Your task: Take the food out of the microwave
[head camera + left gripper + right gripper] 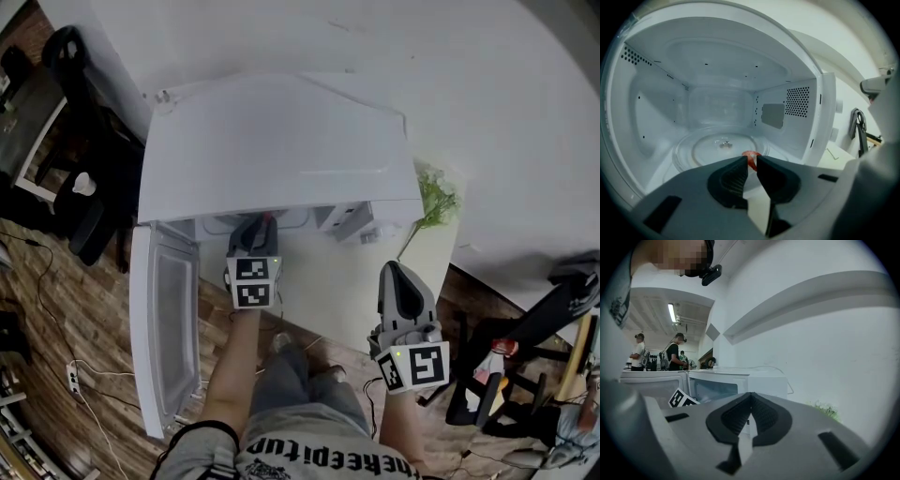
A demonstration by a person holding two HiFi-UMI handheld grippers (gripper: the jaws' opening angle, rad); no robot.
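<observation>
Nearby, open microwave door (167,328), green sprig (433,200).

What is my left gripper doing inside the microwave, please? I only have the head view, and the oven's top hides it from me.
Observer: The left gripper has its jaws closed on a small red piece of food, pinched at their tips.
Operator: Thank you. Is anything else on the turntable?
Observer: No, the glass turntable is otherwise bare. The red piece is near its front rim.
Operator: And how do the right gripper's jaws stand?
Observer: The right gripper has its jaws together with nothing between them. It is outside the microwave.
</observation>
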